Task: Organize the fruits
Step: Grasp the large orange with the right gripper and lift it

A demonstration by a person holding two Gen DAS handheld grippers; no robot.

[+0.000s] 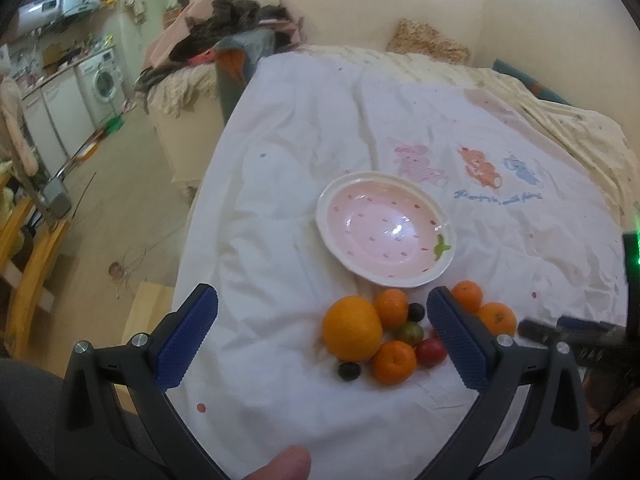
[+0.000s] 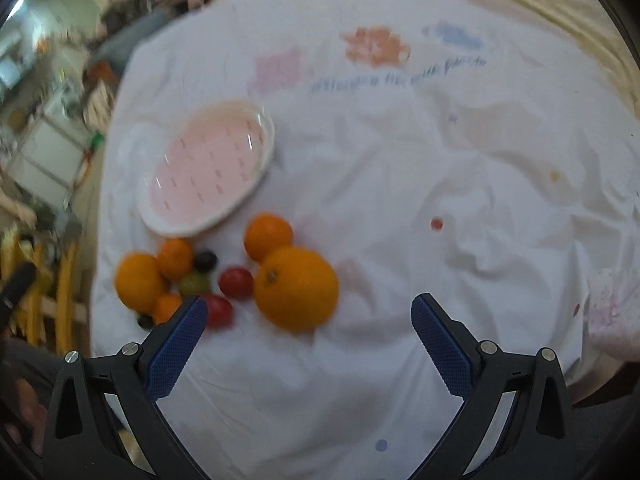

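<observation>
An empty pink strawberry-patterned plate (image 1: 386, 228) lies on the white cloth; it also shows in the right wrist view (image 2: 208, 168). Just in front of it sits a cluster of fruit: a large orange (image 1: 352, 328), several small mandarins (image 1: 394, 362), red tomatoes (image 1: 431, 352), a green one (image 1: 409, 332) and dark grapes (image 1: 349, 371). In the right wrist view another large orange (image 2: 296, 288) lies nearest. My left gripper (image 1: 322, 336) is open, its fingers on either side of the cluster, above it. My right gripper (image 2: 308, 338) is open and empty, just short of the large orange.
The white cloth (image 1: 460, 128) with cartoon animal prints covers a round table. To the left are the floor, a washing machine (image 1: 103, 80) and a wooden chair (image 1: 24, 256). A sofa with clothes (image 1: 224, 28) stands behind the table.
</observation>
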